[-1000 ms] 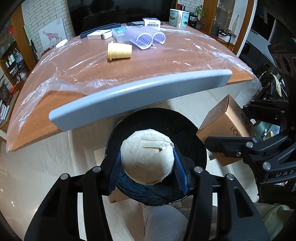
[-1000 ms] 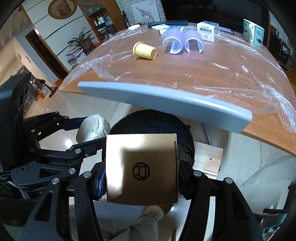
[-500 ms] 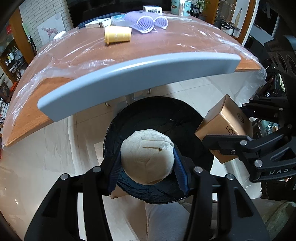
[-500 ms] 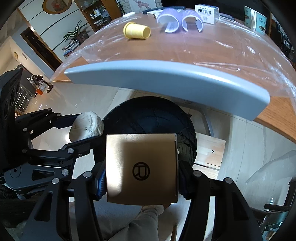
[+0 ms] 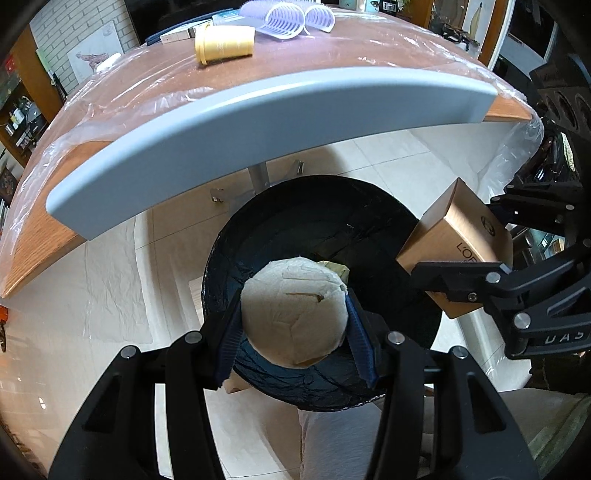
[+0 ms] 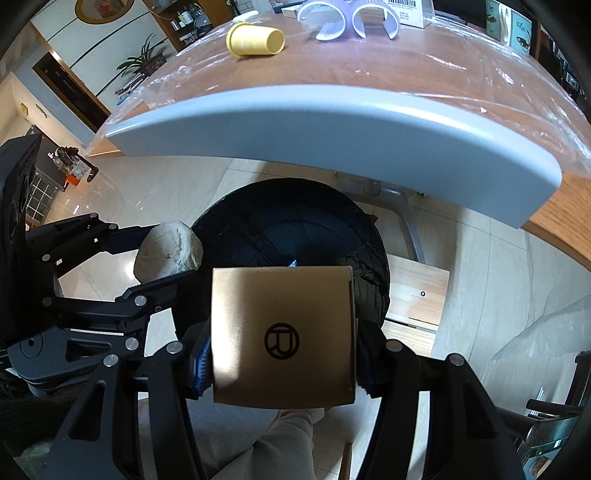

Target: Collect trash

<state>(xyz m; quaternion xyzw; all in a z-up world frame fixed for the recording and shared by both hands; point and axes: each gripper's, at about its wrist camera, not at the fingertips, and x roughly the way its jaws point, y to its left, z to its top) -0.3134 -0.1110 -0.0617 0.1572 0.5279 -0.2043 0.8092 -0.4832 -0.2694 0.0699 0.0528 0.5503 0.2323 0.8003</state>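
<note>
The left gripper (image 5: 293,325) stays clamped on a crumpled ball of whitish paper (image 5: 293,314), its blue pads pressing the ball on both sides with the jaws roughly half spread. The right gripper (image 6: 282,360) likewise keeps its hold on a gold cardboard box (image 6: 280,334), printed with a round logo, squeezed between its pads. Both pieces of trash hang over the black-lined trash bin (image 5: 295,206) that stands on the tiled floor (image 5: 110,295) below the table edge: the paper ball sits over the near part of the bin's mouth, and the box is at the bin's right rim in the left wrist view. Compared with a second ago, both grippers have sunk lower toward the bin, so the bin's mouth looks larger and a scrap of pale trash is visible inside it. The grey chair back (image 5: 258,122) now fills more of each view and hides more of the plastic-covered wooden table (image 5: 332,48), where the yellow paper cup (image 5: 224,43) still lies on its side near the lilac hair rollers (image 5: 288,16). Neither grip has loosened in that time.
</note>
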